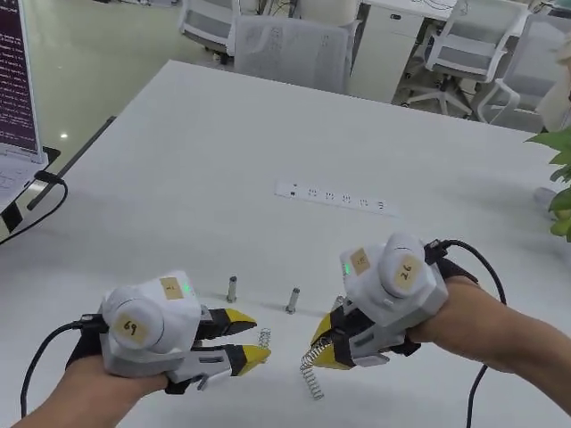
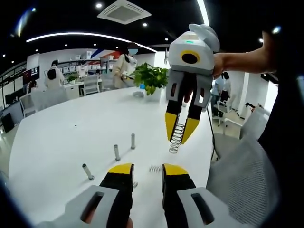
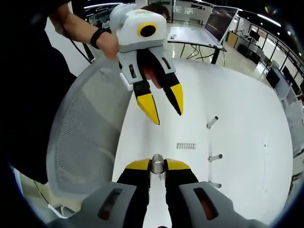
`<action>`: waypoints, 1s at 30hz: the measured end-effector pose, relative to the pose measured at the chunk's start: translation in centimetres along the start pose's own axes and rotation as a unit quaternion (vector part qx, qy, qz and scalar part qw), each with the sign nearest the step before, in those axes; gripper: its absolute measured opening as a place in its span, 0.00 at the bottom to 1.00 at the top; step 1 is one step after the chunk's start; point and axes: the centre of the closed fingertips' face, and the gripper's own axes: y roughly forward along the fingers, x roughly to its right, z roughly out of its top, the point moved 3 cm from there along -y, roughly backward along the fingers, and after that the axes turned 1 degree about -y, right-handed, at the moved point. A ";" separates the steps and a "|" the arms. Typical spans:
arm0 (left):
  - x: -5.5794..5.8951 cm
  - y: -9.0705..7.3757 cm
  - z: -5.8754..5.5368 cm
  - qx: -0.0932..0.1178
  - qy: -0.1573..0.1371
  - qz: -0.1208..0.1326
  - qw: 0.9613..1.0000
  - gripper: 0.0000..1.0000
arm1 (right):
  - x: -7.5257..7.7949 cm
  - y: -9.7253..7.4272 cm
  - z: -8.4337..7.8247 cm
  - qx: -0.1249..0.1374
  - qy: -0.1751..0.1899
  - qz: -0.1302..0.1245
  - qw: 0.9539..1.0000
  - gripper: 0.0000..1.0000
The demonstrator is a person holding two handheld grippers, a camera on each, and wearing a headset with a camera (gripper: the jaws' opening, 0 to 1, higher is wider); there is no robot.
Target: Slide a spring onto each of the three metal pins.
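Near edge of the bench [image 1: 178, 160]: both tools, tips facing each other.
Left tool [image 3: 167, 116]: jaws apart, holding nothing.
Right tool [image 2: 178, 138]: jaws clamped on a spring [image 1: 310, 374], which hangs from the tips, clear of the pins [image 1: 232, 288].
Pins: three, upright, in a row just beyond the tools.
Loose spring [image 1: 264, 337]: lying flat on the bench between the two tools' tips.

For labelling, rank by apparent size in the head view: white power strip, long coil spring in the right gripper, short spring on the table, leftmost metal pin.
Largest: white power strip
Next: long coil spring
Last: leftmost metal pin and short spring, too alike to rank
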 end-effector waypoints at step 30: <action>-5.6 -7.5 -4.6 -0.019 -0.069 0.131 0.989 0.33 | 2.2 2.0 -1.3 -0.022 0.028 -0.010 0.999 0.08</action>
